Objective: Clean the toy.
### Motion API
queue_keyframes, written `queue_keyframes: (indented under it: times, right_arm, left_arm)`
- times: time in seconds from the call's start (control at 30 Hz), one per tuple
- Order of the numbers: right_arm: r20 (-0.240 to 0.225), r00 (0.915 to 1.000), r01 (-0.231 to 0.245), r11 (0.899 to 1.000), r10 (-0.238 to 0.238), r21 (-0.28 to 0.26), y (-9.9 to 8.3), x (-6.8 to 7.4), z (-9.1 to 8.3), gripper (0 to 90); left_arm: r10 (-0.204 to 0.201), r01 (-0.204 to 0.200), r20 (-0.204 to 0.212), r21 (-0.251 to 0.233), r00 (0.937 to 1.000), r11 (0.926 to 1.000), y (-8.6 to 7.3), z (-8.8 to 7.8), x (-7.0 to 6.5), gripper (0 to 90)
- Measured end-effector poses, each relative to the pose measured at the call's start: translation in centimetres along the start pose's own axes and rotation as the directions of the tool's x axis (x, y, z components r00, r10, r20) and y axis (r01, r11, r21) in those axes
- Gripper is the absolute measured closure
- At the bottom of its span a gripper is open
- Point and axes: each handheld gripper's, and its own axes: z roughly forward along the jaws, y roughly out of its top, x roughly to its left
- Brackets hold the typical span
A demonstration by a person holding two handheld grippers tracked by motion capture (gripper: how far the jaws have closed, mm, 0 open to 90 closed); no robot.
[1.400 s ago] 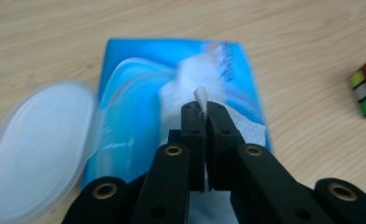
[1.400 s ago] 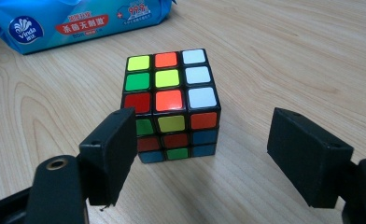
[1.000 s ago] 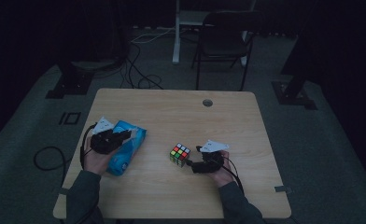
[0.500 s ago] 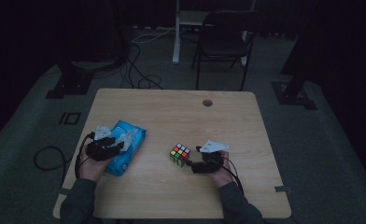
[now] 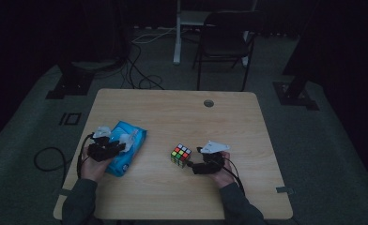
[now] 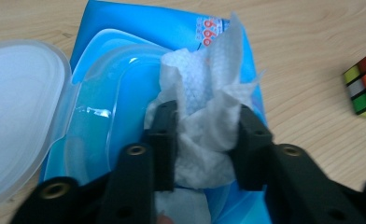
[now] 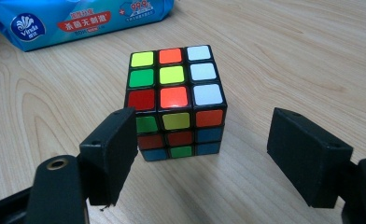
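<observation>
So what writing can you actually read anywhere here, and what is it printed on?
"Vinda": white logo on the blue wipes pack.
"99.9": on the same pack, at its upper edge.
Chinese characters on the pack's red band: too small to read.
Red digits on the pack by the wipe: unclear.
Puzzle cube: no writing.
</observation>
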Motion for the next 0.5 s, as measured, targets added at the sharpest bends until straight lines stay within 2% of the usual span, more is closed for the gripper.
queue_keyframes:
  times: [0.07, 0.27, 0.5]
  right_arm:
    - [0.001, 1.0, -0.001, 1.0, 0.001, 0.002, 0.0, 0.0, 0.0, 24.7]
    - [0.001, 1.0, 0.0, 1.0, 0.0, 0.002, 0.0, 0.0, 0.0, 24.8]
    - [-0.006, 1.0, 0.0, 1.0, 0.0, -0.005, 0.2, 0.2, 0.1, 24.5]
  left_arm:
    - [-0.028, 0.029, 0.025, -0.017, 0.9993, 0.9994, 0.0, -0.2, 0.4, 71.5]
    - [-0.029, 0.029, 0.002, -0.029, 0.9996, 0.9991, 0.1, -0.4, 0.5, 84.5]
    - [0.026, -0.026, 0.002, -0.066, 0.9997, 0.9975, 0.8, -1.3, -0.5, 85.7]
